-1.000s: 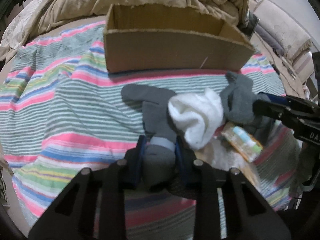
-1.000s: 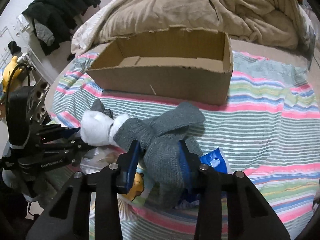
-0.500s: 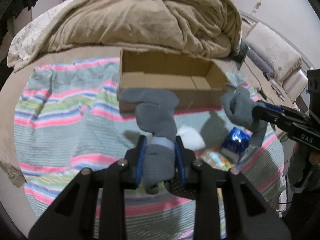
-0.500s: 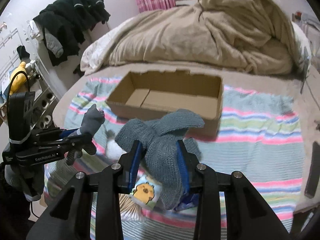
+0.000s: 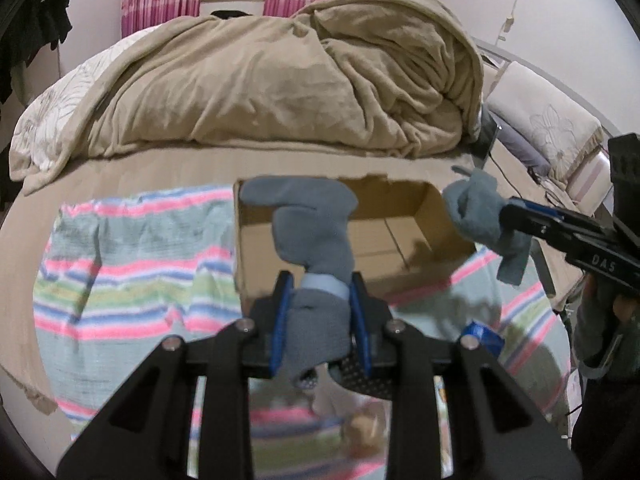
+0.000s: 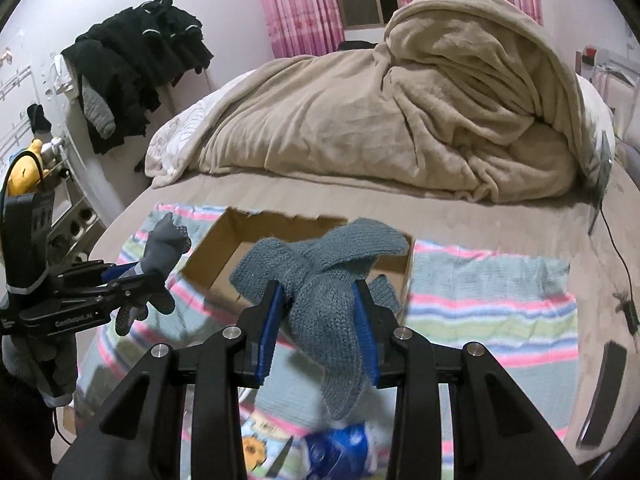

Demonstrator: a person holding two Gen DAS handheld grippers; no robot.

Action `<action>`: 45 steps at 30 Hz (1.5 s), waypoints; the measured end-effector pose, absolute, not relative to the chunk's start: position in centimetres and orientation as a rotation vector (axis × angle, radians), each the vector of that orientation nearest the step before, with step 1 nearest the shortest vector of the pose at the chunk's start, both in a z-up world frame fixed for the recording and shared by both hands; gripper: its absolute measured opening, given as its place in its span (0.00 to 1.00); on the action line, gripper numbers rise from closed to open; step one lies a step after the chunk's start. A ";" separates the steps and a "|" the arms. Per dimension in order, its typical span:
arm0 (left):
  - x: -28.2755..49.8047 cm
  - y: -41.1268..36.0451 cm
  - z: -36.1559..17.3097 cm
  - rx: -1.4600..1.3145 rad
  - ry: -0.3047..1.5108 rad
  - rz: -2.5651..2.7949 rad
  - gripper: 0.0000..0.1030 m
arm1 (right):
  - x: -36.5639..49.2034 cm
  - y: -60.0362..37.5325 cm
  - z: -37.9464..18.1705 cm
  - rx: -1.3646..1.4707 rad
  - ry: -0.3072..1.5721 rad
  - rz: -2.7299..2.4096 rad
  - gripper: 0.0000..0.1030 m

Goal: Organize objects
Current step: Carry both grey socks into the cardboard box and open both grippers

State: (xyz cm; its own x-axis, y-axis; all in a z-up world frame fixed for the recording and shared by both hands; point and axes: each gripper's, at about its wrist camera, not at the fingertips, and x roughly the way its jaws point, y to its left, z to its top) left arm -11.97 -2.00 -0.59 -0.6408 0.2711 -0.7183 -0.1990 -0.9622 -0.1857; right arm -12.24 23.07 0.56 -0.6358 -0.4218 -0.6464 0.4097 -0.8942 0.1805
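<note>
Gripping one sock apiece, the two grippers are hanging above the bed. The left gripper (image 5: 320, 312) is clamping a smooth grey sock (image 5: 312, 236) with a pale blue band, its blue pads pressing both sides while the foot part is bending over in front of the box. The right gripper (image 6: 318, 324) is squeezing a chunky blue-grey knitted sock (image 6: 320, 276), ribbed and floppy, its ends splaying out sideways and one end drooping below the fingers. One shallow rectangular cardboard box (image 6: 224, 252) is sitting open on one striped blanket (image 6: 492, 296) of pink, green and blue bands, just beyond both socks. One blue glossy packet (image 6: 340, 448) is lying on that blanket below the knitted sock. One rumpled tan duvet (image 5: 280, 76) is piling up behind the box.
</note>
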 end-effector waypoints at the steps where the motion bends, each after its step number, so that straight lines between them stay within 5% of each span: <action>1: -12.7 -1.9 -0.6 -1.170 -0.126 2.630 0.28 | -13.0 23.1 0.5 0.987 -0.020 -2.495 0.36; 23: -21.2 0.5 -8.3 -1.417 -0.032 2.584 0.31 | -20.7 21.4 -7.4 1.184 0.033 -2.475 0.36; 36: -17.6 -0.6 -5.2 -1.351 -0.079 2.667 0.70 | -18.1 22.1 -4.8 1.130 -0.015 -2.521 0.54; 45: -12.8 -1.7 -2.2 -1.269 -0.139 2.703 0.72 | -13.8 22.7 -1.7 1.062 -0.018 -2.554 0.65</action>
